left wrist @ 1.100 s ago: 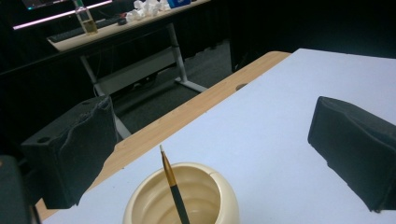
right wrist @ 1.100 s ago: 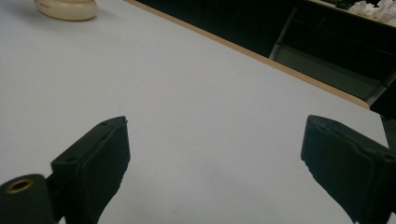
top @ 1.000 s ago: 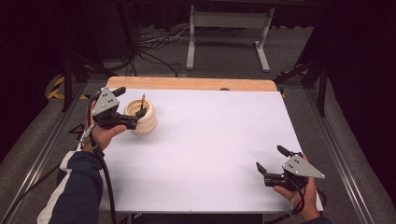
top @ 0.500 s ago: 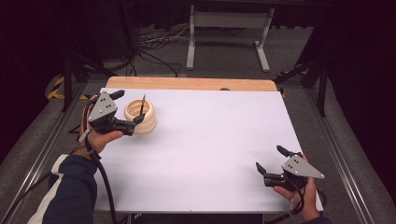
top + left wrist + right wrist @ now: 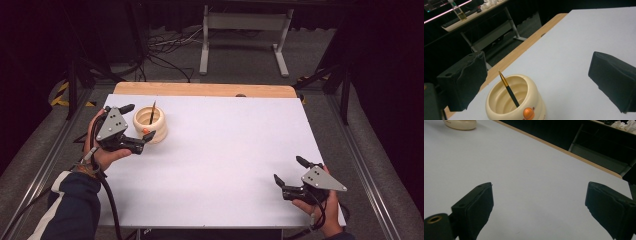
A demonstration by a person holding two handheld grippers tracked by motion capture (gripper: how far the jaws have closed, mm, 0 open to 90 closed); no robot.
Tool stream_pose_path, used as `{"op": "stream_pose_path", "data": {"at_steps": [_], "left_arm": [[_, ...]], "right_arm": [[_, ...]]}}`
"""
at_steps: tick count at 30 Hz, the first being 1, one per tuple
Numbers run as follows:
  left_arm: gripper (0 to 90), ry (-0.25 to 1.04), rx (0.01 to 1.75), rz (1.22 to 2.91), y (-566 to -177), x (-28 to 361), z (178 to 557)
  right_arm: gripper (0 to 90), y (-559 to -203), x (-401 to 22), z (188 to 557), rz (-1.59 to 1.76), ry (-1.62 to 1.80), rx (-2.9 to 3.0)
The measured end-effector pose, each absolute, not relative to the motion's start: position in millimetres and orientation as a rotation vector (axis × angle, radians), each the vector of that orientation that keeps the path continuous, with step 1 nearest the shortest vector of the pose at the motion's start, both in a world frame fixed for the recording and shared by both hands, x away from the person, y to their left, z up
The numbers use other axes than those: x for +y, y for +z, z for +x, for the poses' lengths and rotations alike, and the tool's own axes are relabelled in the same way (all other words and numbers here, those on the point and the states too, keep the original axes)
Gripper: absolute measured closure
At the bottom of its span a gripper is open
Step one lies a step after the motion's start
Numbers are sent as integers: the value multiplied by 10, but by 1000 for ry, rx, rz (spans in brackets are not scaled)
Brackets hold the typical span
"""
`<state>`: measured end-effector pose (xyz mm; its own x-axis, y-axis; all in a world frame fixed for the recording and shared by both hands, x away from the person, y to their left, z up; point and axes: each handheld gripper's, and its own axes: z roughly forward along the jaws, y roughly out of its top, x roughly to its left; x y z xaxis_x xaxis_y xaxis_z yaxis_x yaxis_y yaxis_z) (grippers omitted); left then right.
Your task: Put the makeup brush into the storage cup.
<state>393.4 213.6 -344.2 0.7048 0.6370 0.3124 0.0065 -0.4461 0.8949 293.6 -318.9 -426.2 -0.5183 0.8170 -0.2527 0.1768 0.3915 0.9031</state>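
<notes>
A cream ribbed pot (image 5: 150, 123) with an orange button stands at the table's far left. A thin black pen (image 5: 152, 112) with a gold tip leans inside it. My left gripper (image 5: 140, 120) is open, and the pot's near-left side sits just inside its wide jaws. In the left gripper view the pot (image 5: 515, 101) and the pen (image 5: 509, 89) sit low between the two jaws, with the gripper (image 5: 539, 72) touching neither. My right gripper (image 5: 288, 170) is open over bare table at the near right. In its own view this gripper (image 5: 540, 202) holds nothing, and the pot (image 5: 461, 124) is far off.
A white sheet (image 5: 225, 160) covers the table, with a wooden strip (image 5: 200, 89) along the far edge. Beyond it stand a metal frame (image 5: 245, 22) and floor cables (image 5: 165, 47). Rails run along both table sides.
My left gripper has drawn back a little toward the near edge, away from the pot's top. The pot, the pen and the right gripper stay put.
</notes>
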Motion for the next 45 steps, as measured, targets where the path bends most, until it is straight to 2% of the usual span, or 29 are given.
{"op": "stream_pose_path", "data": {"at_steps": [27,45], "left_arm": [[31,716,474,1905,-3696,2181,3674],[35,673,441,1969,-3844,2146,3505]], "right_arm": [[87,-4259,-3194,2932,848,1133,1935],[86,-4257,-3187,2929,848,1134,1936]]}}
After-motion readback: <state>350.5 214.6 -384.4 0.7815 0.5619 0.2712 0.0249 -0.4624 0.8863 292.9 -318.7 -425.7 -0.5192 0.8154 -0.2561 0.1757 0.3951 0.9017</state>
